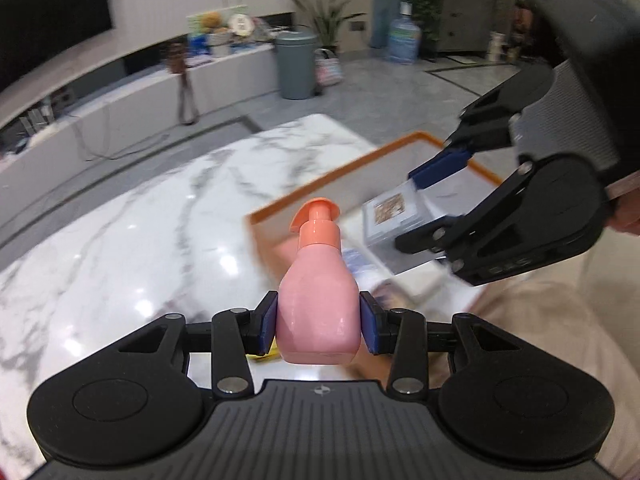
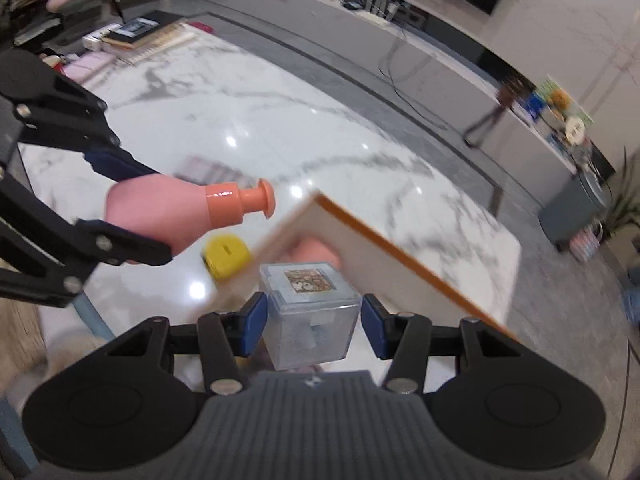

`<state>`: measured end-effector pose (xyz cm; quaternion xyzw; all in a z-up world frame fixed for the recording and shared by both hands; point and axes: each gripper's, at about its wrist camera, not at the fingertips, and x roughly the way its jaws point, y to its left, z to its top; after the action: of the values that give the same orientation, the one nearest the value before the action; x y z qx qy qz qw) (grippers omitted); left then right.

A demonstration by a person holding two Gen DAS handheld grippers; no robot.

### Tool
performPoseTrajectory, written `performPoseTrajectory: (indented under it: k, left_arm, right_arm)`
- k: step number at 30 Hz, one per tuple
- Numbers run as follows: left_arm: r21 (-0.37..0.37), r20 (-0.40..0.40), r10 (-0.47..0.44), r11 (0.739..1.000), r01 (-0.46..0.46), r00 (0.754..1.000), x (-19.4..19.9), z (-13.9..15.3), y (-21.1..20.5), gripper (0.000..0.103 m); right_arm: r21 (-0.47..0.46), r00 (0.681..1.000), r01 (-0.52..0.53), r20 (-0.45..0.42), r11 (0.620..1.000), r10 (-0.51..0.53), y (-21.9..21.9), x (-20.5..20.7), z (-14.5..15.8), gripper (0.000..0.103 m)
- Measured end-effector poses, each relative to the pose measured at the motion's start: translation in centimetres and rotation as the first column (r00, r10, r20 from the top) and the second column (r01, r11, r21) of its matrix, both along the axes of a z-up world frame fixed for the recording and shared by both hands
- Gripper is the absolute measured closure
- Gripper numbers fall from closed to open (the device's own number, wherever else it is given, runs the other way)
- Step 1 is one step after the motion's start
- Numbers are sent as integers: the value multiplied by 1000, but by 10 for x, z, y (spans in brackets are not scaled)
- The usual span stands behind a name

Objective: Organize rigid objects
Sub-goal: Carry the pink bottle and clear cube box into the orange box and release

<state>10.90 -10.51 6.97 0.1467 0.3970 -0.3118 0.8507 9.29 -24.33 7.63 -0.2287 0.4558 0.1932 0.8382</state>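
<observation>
A pink bottle (image 1: 318,312) with an orange pump cap is clamped upright between the blue pads of my left gripper (image 1: 319,322), above the marble table (image 1: 140,240). In the right wrist view the same bottle (image 2: 160,208) lies sideways in the left gripper (image 2: 140,208). My right gripper (image 2: 314,324) is shut on a clear plastic cube box (image 2: 310,312) with a picture on its lid. From the left wrist view, that box (image 1: 394,216) hangs in the right gripper (image 1: 424,204) over a white bin with an orange rim (image 1: 360,160).
A yellow round object (image 2: 228,256) lies on the table beside the bin's wall (image 2: 380,248). Stacked books (image 2: 136,36) sit at the table's far corner. On the floor beyond stand a grey trash can (image 1: 296,64) and a water jug (image 1: 404,40).
</observation>
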Motion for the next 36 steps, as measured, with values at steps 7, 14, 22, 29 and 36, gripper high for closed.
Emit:
performPoseTrajectory:
  k: [7, 14, 22, 29, 36]
  left_arm:
    - [34, -40, -82, 996, 83, 996, 14, -26, -63, 56]
    - [20, -118, -62, 998, 64, 991, 47, -56, -100, 56]
    - [22, -150, -69, 997, 73, 986, 78, -78, -128, 56]
    - [14, -166, -69, 997, 72, 984, 94, -91, -139, 56]
    - [-7, -189, -64, 998, 64, 980, 97, -95, -140, 56]
  right_arm:
    - [-70, 998, 18, -64, 997, -23, -53, -5, -29, 52]
    - [-167, 989, -109, -122, 980, 89, -80, 14, -58, 52]
    - [-350, 960, -267, -174, 898, 218, -90, 59, -91, 52]
    - [-343, 957, -280, -171, 897, 233, -104, 84, -110, 52]
    - [-454, 953, -302, -113, 838, 283, -109, 82, -127, 49]
